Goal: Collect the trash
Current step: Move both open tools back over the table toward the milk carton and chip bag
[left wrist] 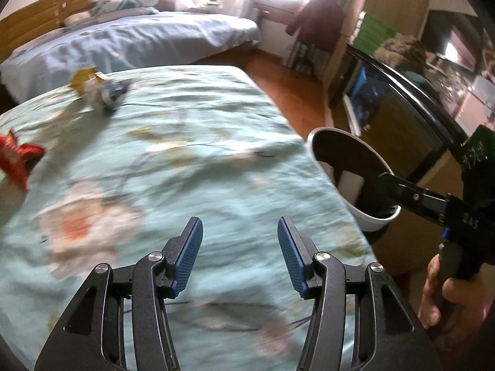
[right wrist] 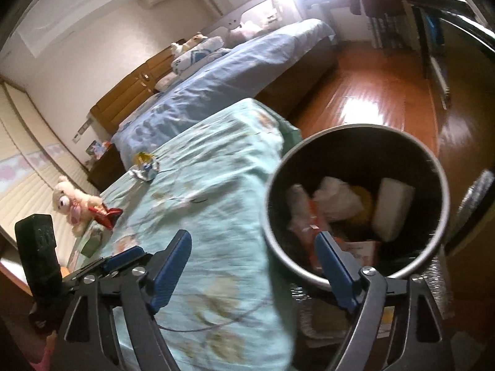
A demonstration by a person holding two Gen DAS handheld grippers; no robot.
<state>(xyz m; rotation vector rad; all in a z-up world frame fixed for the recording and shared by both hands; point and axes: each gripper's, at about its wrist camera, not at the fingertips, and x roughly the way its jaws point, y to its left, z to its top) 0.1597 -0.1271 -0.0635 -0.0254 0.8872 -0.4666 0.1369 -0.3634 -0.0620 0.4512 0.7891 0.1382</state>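
Note:
My left gripper [left wrist: 240,247] stands open over the teal floral bed cover [left wrist: 191,160], nothing between its blue pads. On the cover lie a red wrapper [left wrist: 18,156] at the left edge and a small heap of yellow, white and blue wrappers [left wrist: 99,89] farther back. My right gripper [right wrist: 253,262] is open and empty, its right finger over the rim of the round bin [right wrist: 355,151]. Inside the bin lie white crumpled paper [right wrist: 337,199], an orange wrapper [right wrist: 309,228] and a white block [right wrist: 391,208]. The left wrist view shows the bin [left wrist: 371,219] beside the bed with a right finger [left wrist: 402,190] over it.
A plush toy [right wrist: 72,204] sits by the red wrapper [right wrist: 106,213] near the bed's far side. A second bed with blue sheets [right wrist: 216,92] stands behind. Wooden floor [right wrist: 371,99] and shelves [left wrist: 386,117] lie right of the bin. A person's hand [left wrist: 445,290] holds the right gripper's handle.

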